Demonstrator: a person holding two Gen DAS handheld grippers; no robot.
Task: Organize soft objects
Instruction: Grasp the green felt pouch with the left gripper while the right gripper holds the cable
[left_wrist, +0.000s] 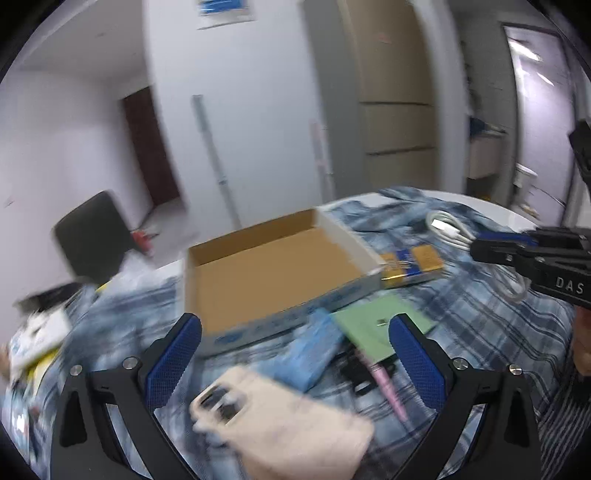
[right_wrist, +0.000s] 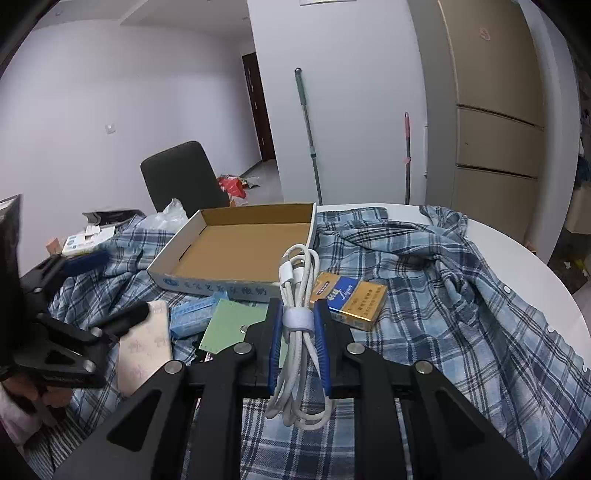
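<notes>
A blue plaid shirt (right_wrist: 461, 295) lies spread over the round white table (right_wrist: 517, 240). My right gripper (right_wrist: 298, 314) is shut on a coiled white cable (right_wrist: 297, 280) and holds it above the shirt, near an open cardboard box (right_wrist: 240, 251). The cable also shows in the left wrist view (left_wrist: 448, 229) with the right gripper (left_wrist: 491, 249) on it. My left gripper (left_wrist: 295, 328) is open above a beige phone case (left_wrist: 280, 424), a blue tissue pack (left_wrist: 314, 350) and the box (left_wrist: 269, 273). The left wrist view is blurred.
A yellow and blue carton (right_wrist: 351, 299) lies right of the box. A green card (right_wrist: 236, 325), a pink pen (left_wrist: 388, 387) and the blue pack (right_wrist: 192, 314) lie in front of it. A black chair (right_wrist: 181, 177) stands behind the table. Clutter sits at the left edge (right_wrist: 85, 236).
</notes>
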